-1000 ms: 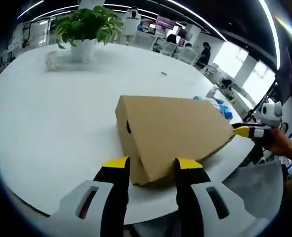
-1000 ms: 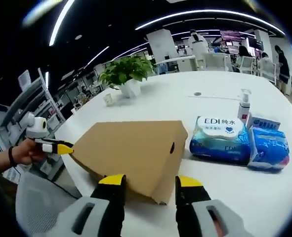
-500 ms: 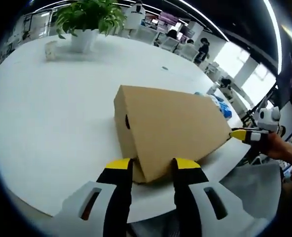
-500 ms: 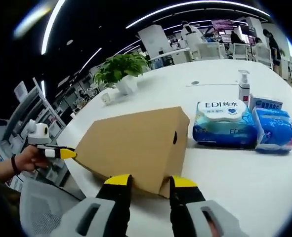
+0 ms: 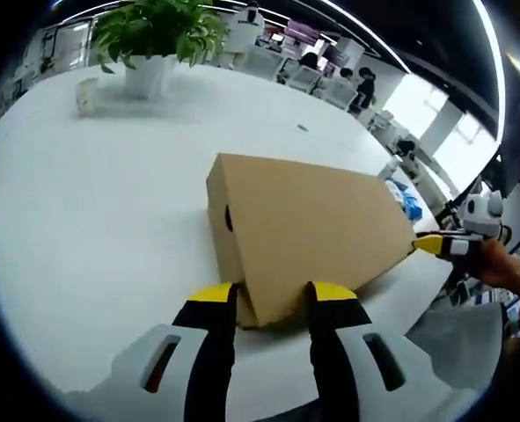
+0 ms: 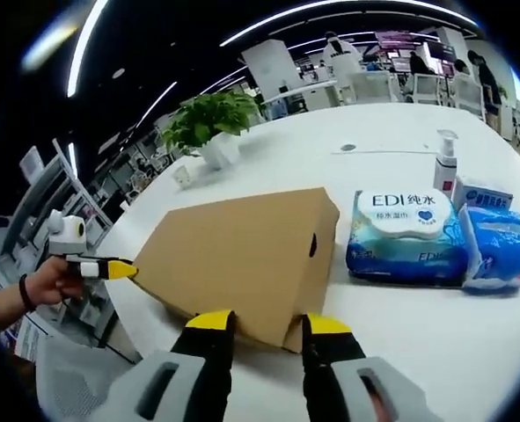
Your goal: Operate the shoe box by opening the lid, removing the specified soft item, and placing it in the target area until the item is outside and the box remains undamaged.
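Shoe box (image 5: 308, 233) of plain brown cardboard sits closed on the near part of a big round white bench (image 5: 92, 202), lid still down, a small dark finger hole showing in each end wall. The left tongs (image 5: 267, 292) reach in low from the near edge, their yellow-tipped jaws spread to either side of the box's near corner, close against the cardboard; whether they actually pinch it I cannot tell. In the right gripper view the right tongs (image 6: 264, 323) come at the opposite corner in the same way, jaws apart on either side of it, and contact is again unclear. Each pair shows in the other's view as a yellow tip at the far corner of the box, held in a person's hand (image 6: 44, 283). Right of the box lie a blue-and-white wipes pack (image 6: 406, 236) and a blue packet (image 6: 499, 248), touching, with a pump bottle (image 6: 444, 163) behind. Far across the bench stands a potted plant (image 5: 157, 40).
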Motion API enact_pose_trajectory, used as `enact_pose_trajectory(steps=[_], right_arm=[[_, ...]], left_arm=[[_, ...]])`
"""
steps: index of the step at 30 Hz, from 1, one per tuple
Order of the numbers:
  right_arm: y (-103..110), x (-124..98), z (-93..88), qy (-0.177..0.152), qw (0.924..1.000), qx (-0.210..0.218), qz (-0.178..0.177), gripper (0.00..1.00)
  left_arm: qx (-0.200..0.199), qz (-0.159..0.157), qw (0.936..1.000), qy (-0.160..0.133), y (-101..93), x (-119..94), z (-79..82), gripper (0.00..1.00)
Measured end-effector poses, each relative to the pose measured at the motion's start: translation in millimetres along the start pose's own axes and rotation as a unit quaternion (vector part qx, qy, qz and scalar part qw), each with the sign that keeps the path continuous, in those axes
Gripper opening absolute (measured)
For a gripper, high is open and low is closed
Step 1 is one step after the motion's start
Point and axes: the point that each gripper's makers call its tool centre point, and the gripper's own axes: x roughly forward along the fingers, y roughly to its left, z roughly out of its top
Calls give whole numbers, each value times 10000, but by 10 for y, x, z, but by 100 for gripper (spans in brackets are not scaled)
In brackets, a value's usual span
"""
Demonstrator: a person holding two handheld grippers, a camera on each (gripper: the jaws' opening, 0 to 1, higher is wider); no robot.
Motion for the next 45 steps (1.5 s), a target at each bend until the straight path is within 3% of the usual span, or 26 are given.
enact_pose_trajectory(steps=[8, 19, 36, 40, 45], right_arm=[[-174, 243, 344, -29, 9999, 25, -115, 27], [-440, 421, 699, 17, 9995, 92, -309, 27], [-453, 422, 737, -89, 9995, -54, -292, 28], [-435, 321, 642, -20, 9997, -136, -202, 51], [-651, -41, 530, -352, 9985, -154, -398, 53]], left_arm=[[-67, 67, 9999, -63, 87, 336, 422, 31], [-62, -25, 10000, -50, 91, 692, 798, 31], [-7, 4, 10000, 28, 81, 711, 829, 31], [240, 100, 9997, 24, 66, 620, 772, 34], [128, 152, 9994, -292, 48, 433, 683, 45]])
